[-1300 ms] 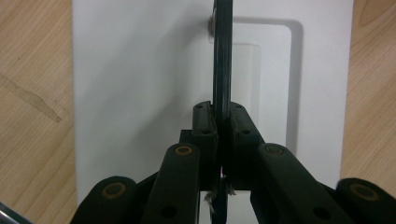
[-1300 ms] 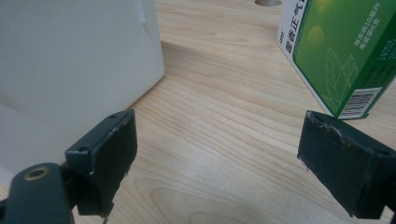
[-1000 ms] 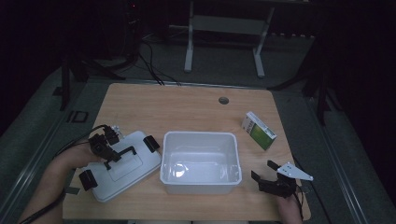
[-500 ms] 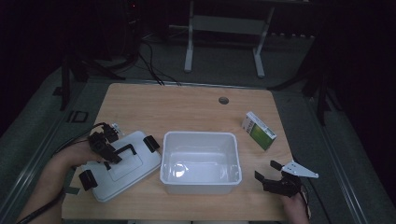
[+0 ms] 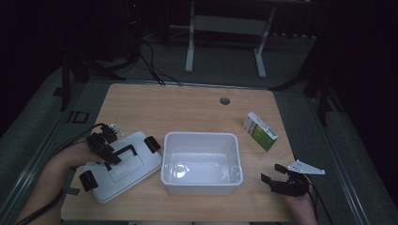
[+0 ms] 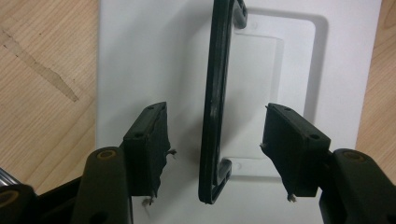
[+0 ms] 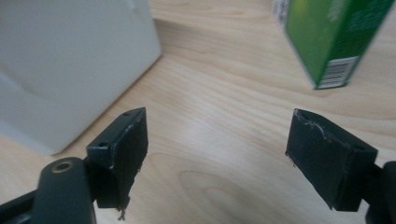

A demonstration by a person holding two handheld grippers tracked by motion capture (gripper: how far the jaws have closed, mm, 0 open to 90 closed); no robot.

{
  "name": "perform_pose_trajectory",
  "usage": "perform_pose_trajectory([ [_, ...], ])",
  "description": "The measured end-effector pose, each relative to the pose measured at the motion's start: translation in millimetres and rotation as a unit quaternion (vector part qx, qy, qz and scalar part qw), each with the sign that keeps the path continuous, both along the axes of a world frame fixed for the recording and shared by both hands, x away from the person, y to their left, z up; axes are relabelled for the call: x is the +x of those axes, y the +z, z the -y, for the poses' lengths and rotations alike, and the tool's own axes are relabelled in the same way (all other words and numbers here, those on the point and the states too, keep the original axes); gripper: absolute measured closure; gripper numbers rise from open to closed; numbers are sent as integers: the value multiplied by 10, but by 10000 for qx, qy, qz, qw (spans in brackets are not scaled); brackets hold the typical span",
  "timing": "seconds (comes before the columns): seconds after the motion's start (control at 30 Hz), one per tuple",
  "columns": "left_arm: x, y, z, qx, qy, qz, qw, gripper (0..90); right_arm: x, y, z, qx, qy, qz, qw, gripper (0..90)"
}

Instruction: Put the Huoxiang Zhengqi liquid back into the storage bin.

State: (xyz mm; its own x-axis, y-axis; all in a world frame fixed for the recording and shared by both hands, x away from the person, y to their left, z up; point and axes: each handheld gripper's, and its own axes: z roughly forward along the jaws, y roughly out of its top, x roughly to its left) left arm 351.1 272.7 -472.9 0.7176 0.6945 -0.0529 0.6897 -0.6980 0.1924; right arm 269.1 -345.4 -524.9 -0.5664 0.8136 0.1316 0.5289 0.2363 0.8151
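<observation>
Since a second ago your left gripper (image 5: 101,145) has let go: its jaws have just been opening and now stand apart on either side of the lid's black handle (image 6: 215,100), touching nothing. On the table (image 5: 187,105), the white lid (image 5: 123,165) lies flat just left of the open white tub (image 5: 202,161). Farther right lies a green box (image 5: 260,131). Your right gripper (image 5: 277,180) hovers near the front edge, jaws wide though just closing slightly, holding nothing.
</observation>
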Motion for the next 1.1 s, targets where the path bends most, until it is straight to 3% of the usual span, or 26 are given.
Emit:
perform_pose_trajectory([
  [0.23, -20, 21, -8, -54, 2, 6, 10000, 408, 46, 39, 42, -116, 0, 3, 9999, 231],
  [0.53, -27, 39, -14, 32, -33, -23, 10000, 408, 172, 154, 117, -276, 32, -223, 9994, 258],
  [1.1, -43, 62, -12, 21, -47, -71, 10000, 408, 585, 593, 228, -696, 84, -365, 9969, 280],
])
